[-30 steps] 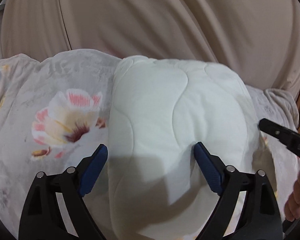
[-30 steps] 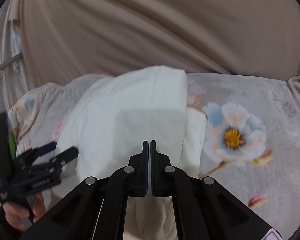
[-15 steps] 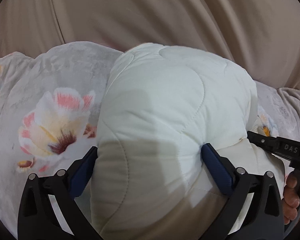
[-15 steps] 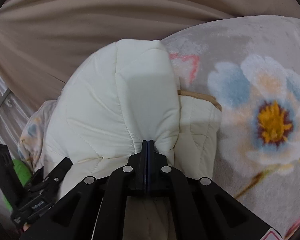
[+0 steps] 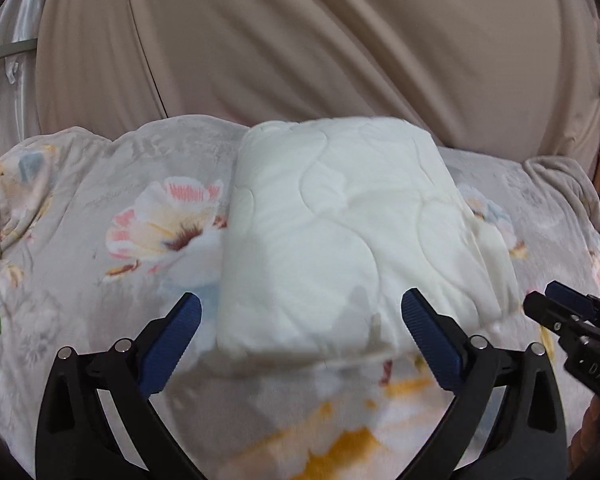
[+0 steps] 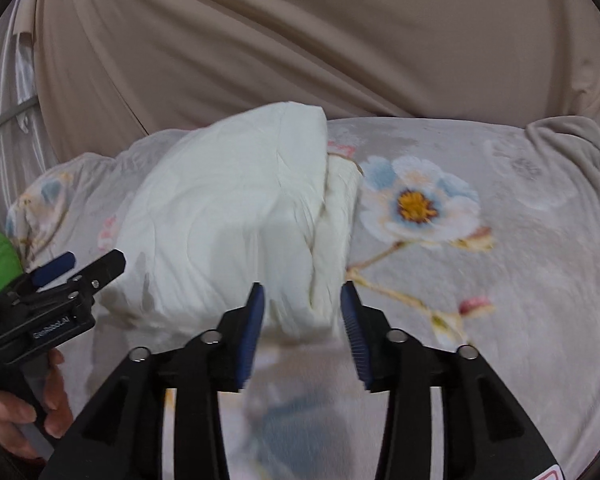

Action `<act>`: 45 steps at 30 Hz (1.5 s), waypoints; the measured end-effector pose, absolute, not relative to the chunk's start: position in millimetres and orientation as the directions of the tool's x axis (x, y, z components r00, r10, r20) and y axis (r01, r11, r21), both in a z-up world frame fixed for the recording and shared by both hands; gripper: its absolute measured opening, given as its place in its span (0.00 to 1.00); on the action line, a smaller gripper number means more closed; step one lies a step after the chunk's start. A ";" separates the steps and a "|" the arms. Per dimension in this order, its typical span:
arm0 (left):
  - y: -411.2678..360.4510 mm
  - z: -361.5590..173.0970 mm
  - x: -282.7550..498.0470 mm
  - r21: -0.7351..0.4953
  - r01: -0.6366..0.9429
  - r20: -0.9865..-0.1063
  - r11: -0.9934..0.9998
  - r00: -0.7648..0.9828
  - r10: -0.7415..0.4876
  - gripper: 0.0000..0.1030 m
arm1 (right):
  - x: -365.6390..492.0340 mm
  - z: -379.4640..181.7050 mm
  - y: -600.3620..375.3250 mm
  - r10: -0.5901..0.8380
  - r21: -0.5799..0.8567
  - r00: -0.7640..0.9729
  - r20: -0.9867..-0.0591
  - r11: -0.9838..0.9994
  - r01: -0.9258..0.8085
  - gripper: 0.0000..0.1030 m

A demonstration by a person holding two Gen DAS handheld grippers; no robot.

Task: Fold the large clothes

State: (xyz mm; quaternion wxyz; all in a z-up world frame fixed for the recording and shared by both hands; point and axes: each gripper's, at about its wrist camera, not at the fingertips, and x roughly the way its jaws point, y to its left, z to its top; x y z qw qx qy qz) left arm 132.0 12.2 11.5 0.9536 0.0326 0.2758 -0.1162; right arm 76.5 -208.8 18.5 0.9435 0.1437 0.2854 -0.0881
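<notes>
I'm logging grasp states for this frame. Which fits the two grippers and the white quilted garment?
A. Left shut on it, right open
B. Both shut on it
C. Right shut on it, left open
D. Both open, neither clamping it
D: the left gripper and right gripper both show blue pads spread apart, while the folded white quilted garment lies on the floral blanket.

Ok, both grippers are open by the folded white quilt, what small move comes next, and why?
Probably draw both grippers back. The white quilt lies folded on the flowered blanket, and the left gripper and right gripper are open, holding nothing, so the fold looks finished.
</notes>
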 end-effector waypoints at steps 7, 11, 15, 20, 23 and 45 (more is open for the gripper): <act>0.6 -25.8 91.1 0.038 0.244 -0.549 0.969 0.815 -0.184 0.95 | 41.3 -19.1 -183.8 -0.110 0.205 0.784 -0.611 0.934 0.292 0.61; -1.9 -41.1 81.7 0.041 0.221 -0.550 0.975 0.819 -0.162 0.95 | 32.8 -39.8 -180.8 -0.115 0.223 0.766 -0.633 0.920 0.323 0.63; -9.0 -48.1 79.2 0.077 0.217 -0.556 0.973 0.820 -0.138 0.95 | 37.9 -51.3 -175.1 -0.121 0.211 0.750 -0.650 0.920 0.331 0.63; -10.8 -53.2 81.5 0.081 0.207 -0.572 0.975 0.811 -0.124 0.95 | 38.3 -53.5 -171.3 -0.128 0.199 0.755 -0.643 0.924 0.327 0.63; -12.1 -55.6 83.0 0.092 0.201 -0.580 0.975 0.807 -0.111 0.95 | 38.9 -54.7 -169.1 -0.133 0.192 0.753 -0.645 0.925 0.328 0.63; -13.2 -56.3 80.9 0.127 0.183 -0.569 0.975 0.818 -0.079 0.94 | 39.0 -54.0 -162.2 -0.172 0.166 0.744 -0.645 0.920 0.356 0.63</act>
